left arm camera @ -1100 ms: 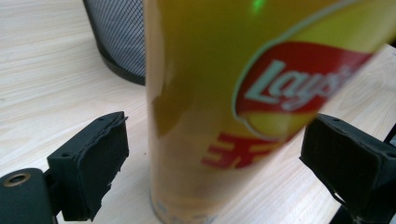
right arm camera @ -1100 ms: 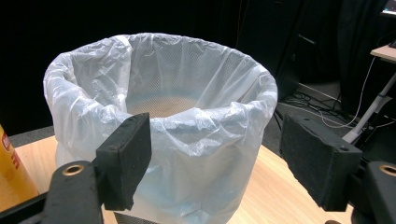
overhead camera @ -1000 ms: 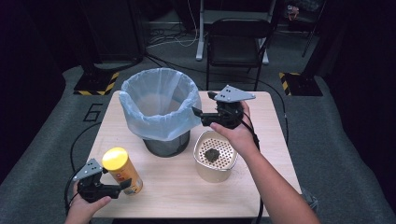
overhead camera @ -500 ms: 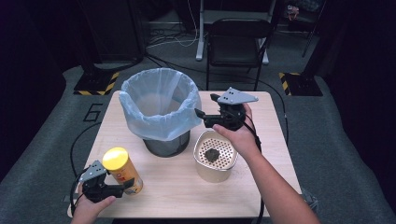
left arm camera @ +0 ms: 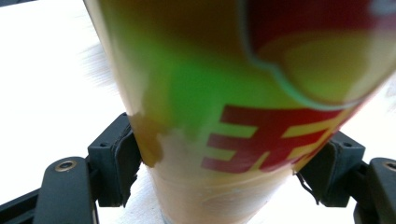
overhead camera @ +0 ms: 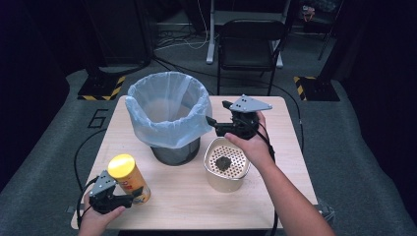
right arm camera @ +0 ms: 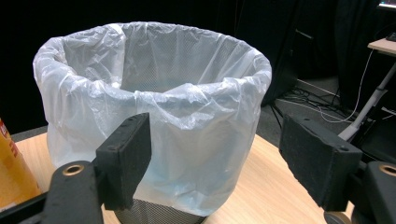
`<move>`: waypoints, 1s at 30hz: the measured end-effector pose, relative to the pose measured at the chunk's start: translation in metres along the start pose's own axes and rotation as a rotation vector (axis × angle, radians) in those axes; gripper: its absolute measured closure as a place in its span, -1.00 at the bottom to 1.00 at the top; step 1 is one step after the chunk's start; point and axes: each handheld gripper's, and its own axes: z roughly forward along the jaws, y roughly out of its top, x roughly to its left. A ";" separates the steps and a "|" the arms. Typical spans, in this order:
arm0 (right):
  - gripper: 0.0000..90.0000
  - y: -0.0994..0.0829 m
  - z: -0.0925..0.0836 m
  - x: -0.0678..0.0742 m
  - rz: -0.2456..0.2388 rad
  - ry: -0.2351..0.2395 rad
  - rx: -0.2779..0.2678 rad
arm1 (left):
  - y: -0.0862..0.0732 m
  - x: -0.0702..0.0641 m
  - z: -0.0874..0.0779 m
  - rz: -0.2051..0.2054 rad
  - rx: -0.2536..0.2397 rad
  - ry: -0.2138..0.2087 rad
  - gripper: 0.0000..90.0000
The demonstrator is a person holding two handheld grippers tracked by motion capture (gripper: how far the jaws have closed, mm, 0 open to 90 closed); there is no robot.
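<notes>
While the L gripper (overhead camera: 129, 199) is just closing tight on the chip can (overhead camera: 129, 178) near the desk's (overhead camera: 187, 206) front-left corner, R gripper (overhead camera: 212, 124) is hovering open, empty; lifting should go straight up, w/o tilting.

A wooden table (overhead camera: 275, 110) carries a mesh waste bin (overhead camera: 175, 153) lined with a translucent plastic bag (overhead camera: 164, 115), standing toward the table's far left. To the right of the bin stands a cream container (overhead camera: 226, 178) with a perforated insert; a small dark lump (overhead camera: 223, 162) lies on the insert. Behind the table stands 1 black chair (overhead camera: 251, 44). 2 yellow-and-black striped floor markers (overhead camera: 101, 88) lie left and right of it. A numeral 6 (overhead camera: 98, 118) is marked on the grey floor.
</notes>
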 end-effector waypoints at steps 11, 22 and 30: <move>-0.45 -0.006 -0.009 -0.005 0.007 -0.013 -0.004 | 0.013 -0.001 -0.008 -0.022 -0.012 0.001 -0.46; -0.45 -0.017 -0.015 -0.006 0.012 -0.024 0.015 | 0.037 0.000 -0.023 -0.018 -0.009 -0.010 -0.46; -0.44 -0.029 -0.017 -0.005 0.017 -0.037 0.034 | 0.067 -0.002 -0.038 -0.021 -0.021 -0.026 -0.46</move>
